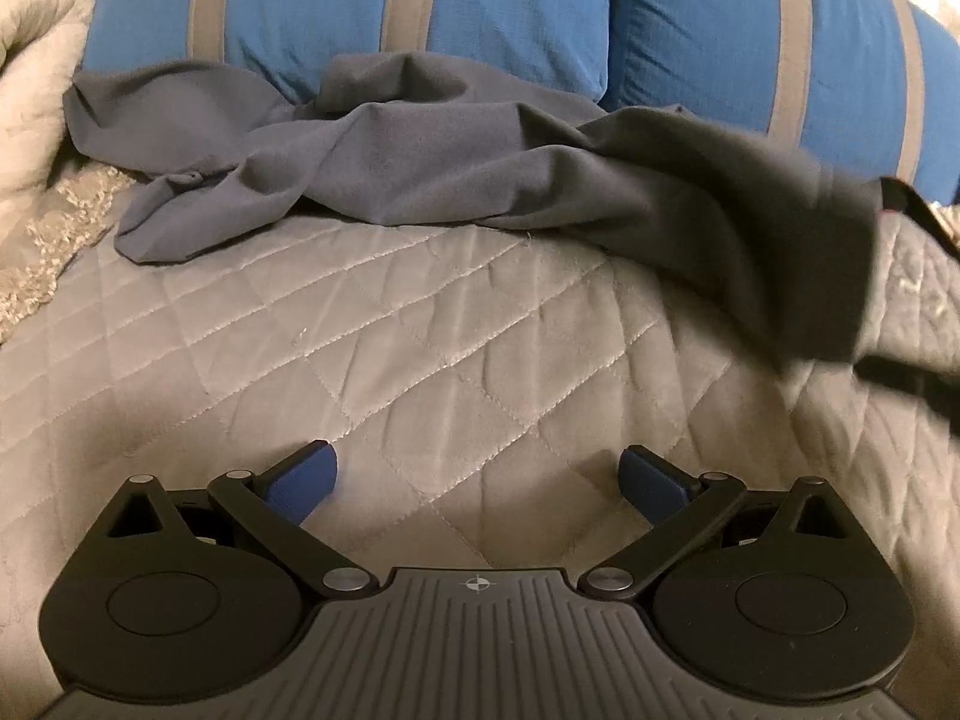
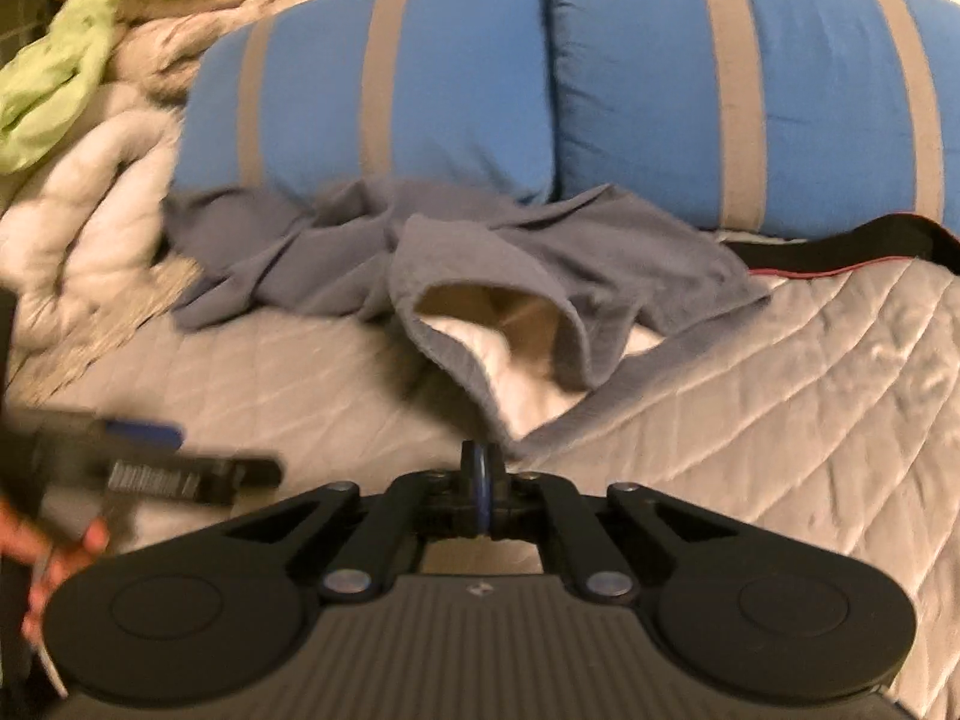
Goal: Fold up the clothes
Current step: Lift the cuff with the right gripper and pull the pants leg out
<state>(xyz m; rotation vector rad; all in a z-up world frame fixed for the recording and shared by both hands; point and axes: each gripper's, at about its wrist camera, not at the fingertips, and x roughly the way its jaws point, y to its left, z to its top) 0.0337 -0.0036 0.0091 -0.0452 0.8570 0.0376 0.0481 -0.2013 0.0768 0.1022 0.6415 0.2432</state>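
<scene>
While right tongs (image 2: 485,495) grip grey garment (image 2: 480,264) hem, left tongs (image 1: 477,483) spread apart, garment beyond them

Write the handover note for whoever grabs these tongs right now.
Left tongs: open, empty, hovering over the grey quilt.
Right tongs: shut on an edge of the grey garment, which stretches up from the bed to them.
The garment lies crumpled against the blue striped pillows, its pale lining showing.
Done: one edge gripped.
Left: grab a second edge with the left, spread it flat, then fold. No fold is visible yet.
</scene>
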